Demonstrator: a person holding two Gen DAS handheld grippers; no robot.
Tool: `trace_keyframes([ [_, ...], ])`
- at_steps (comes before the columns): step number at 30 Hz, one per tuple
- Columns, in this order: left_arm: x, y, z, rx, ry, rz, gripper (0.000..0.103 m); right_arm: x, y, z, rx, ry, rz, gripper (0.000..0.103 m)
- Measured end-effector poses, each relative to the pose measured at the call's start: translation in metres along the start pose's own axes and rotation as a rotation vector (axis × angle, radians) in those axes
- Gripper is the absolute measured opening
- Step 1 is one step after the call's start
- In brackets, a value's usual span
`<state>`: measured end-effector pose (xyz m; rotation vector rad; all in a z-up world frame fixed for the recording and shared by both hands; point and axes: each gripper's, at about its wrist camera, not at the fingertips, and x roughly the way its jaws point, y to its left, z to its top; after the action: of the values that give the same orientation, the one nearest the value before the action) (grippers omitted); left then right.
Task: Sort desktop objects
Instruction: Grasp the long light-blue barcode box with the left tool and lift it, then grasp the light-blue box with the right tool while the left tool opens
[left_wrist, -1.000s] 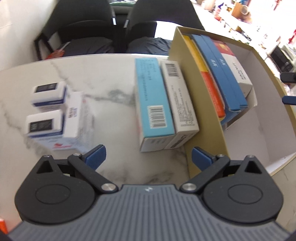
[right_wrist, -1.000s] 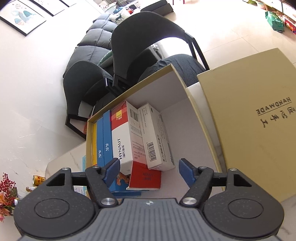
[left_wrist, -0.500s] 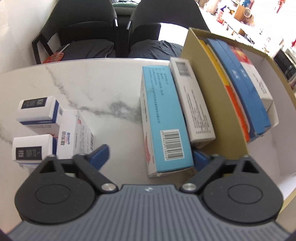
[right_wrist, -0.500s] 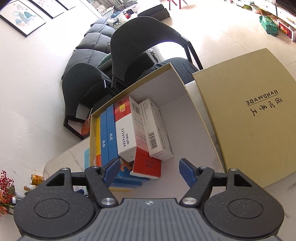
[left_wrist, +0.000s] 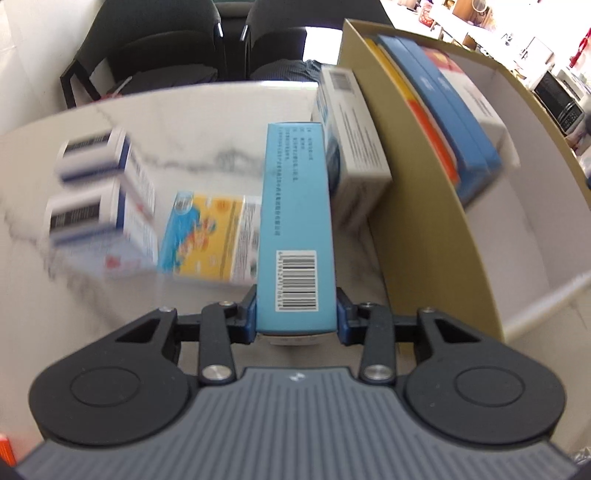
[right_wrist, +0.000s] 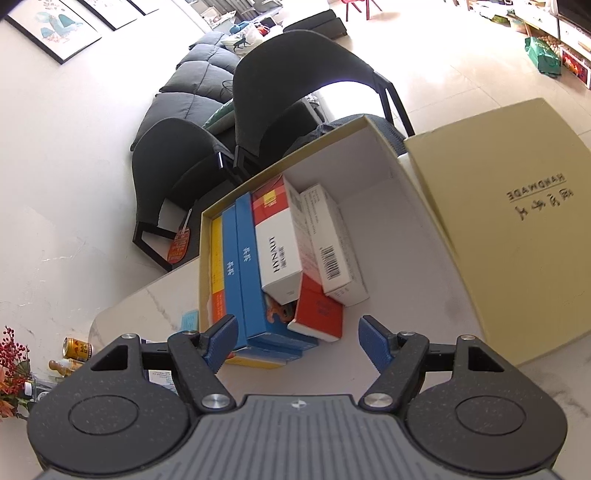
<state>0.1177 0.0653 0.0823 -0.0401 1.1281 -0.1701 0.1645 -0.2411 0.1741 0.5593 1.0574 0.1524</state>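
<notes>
Risk: my left gripper (left_wrist: 295, 314) is closing on only the near end of the light-blue box (left_wrist: 295, 221), so it may pivot or clip the storage box wall (left_wrist: 417, 206); lift looks partial, blurry. Right gripper (right_wrist: 295, 341) hangs open, empty, above that box

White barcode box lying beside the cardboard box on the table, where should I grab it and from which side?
The white box stands on a long edge, close along the cardboard box wall, so that side looks tight. Probably take its near end from above, fingers across the narrow width, after sliding it toward the table side.
</notes>
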Motion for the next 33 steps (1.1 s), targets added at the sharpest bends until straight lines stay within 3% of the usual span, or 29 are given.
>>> trace_keyframes([
  [8,-0.026,0.002,-0.057,-0.042,0.043,-0.034,0.037,0.015,0.035,-0.017,-0.061,0.061,0.033,0.075],
  [14,-0.039,0.005,-0.072,-0.071,0.046,-0.068,0.045,0.035,0.091,-0.047,-0.205,0.144,0.082,0.075],
  [20,-0.045,0.018,-0.071,-0.085,0.018,-0.091,0.082,0.053,0.13,-0.078,-0.306,0.217,0.094,0.075],
  [29,-0.053,0.044,-0.085,-0.14,0.027,-0.126,0.091,0.068,0.155,-0.112,-0.372,0.291,0.075,0.075],
  [33,-0.056,0.051,-0.089,-0.148,0.027,-0.128,0.092,0.081,0.16,-0.124,-0.385,0.322,0.011,0.076],
])
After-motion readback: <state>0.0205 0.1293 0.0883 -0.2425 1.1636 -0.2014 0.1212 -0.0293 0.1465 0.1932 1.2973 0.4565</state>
